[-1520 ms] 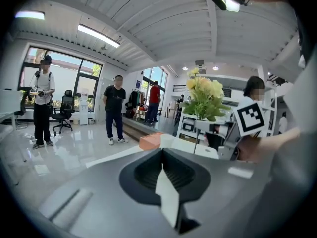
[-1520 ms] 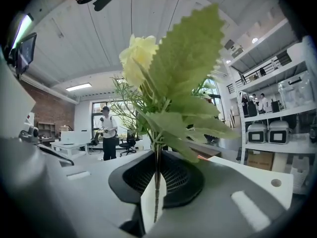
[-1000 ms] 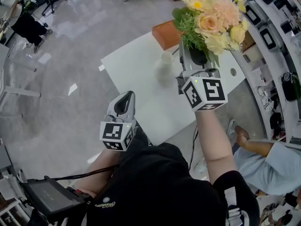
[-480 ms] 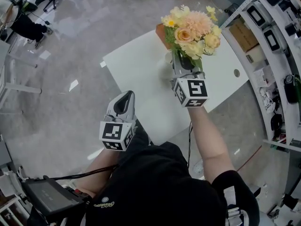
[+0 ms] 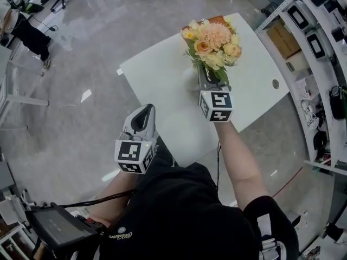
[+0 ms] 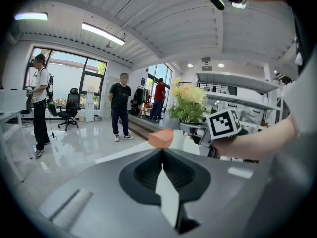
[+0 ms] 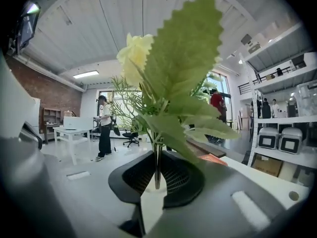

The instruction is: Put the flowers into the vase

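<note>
A bouquet of peach, yellow and cream flowers (image 5: 212,39) stands upright over the white table (image 5: 157,80). My right gripper (image 5: 208,75) is shut on its stems. In the right gripper view the thin stems (image 7: 157,165) are pinched between the ribbed pads, and a big green leaf (image 7: 185,68) fills the view. The white vase (image 6: 181,139) stands on the table beside an orange box (image 6: 161,138), just under the bouquet (image 6: 188,103). The flowers hide most of the vase from the head view. My left gripper (image 5: 144,114) hangs off the table's near edge, shut and empty.
Shelving with boxes and devices (image 5: 320,37) runs along the right of the table. The orange box (image 5: 218,19) peeks out behind the flowers at the far edge. Several people (image 6: 120,108) and an office chair (image 6: 69,110) stand on the glossy floor beyond.
My right gripper has come down with the bouquet towards the table, and now covers the vase in the head view. The left gripper has not moved.
</note>
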`<act>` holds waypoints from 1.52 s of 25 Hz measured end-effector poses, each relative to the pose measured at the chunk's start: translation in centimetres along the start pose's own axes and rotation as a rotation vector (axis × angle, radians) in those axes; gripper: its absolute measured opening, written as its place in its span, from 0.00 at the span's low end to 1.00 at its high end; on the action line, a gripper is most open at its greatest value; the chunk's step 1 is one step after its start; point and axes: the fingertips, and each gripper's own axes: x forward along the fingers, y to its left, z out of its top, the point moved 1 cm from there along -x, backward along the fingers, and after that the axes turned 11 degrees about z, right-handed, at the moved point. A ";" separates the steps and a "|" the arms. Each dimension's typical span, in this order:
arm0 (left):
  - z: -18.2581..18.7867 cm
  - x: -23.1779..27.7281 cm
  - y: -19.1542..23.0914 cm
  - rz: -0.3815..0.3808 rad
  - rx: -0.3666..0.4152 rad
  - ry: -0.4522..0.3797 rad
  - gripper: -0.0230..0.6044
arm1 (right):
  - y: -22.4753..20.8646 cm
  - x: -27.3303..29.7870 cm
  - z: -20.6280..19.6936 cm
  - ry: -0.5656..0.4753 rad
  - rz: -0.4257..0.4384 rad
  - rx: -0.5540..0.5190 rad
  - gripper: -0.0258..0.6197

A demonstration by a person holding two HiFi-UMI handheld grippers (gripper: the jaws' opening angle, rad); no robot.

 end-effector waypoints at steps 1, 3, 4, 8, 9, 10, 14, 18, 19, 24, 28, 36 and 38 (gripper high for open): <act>0.0 0.0 0.0 0.000 -0.001 0.001 0.05 | 0.0 0.1 -0.3 0.015 0.004 0.003 0.10; 0.0 0.1 -0.1 0.000 -0.003 0.003 0.05 | 0.0 0.3 -0.8 0.048 0.011 0.010 0.10; 0.0 0.1 -0.1 0.000 -0.003 0.004 0.05 | 0.0 0.4 -1.1 0.065 0.013 0.014 0.10; 0.2 0.2 -0.2 0.000 -0.007 0.007 0.05 | -0.3 0.6 -1.5 0.117 0.016 0.035 0.10; 0.2 0.3 -0.2 0.000 -0.008 0.007 0.05 | -0.4 0.7 -1.5 0.129 0.018 0.036 0.10; 0.2 0.2 -0.2 0.000 -0.010 0.007 0.05 | -0.3 0.8 -1.4 0.139 0.022 0.034 0.10; 0.1 0.2 -0.4 -0.005 -0.013 0.005 0.05 | -0.2 0.7 -1.5 0.162 0.038 0.029 0.10; 0.1 0.3 -0.3 -0.005 -0.015 0.004 0.05 | -0.1 0.8 -1.6 0.176 0.041 0.027 0.12; 0.0 0.3 -0.4 -0.005 -0.015 0.006 0.05 | -0.1 0.7 -1.6 0.180 0.040 0.026 0.12; -0.1 0.2 -0.5 -0.009 -0.018 0.009 0.05 | -0.1 0.7 -1.5 0.207 0.039 0.016 0.13; -0.2 0.2 -0.5 -0.012 -0.020 0.011 0.05 | 0.0 0.6 -1.6 0.251 0.036 0.009 0.14; 0.0 0.2 -0.7 -0.016 -0.024 0.003 0.05 | -0.3 0.3 -1.7 0.309 0.030 0.000 0.15; 0.1 0.2 -0.7 -0.018 -0.025 -0.001 0.05 | -0.4 0.3 -1.7 0.323 0.035 0.001 0.16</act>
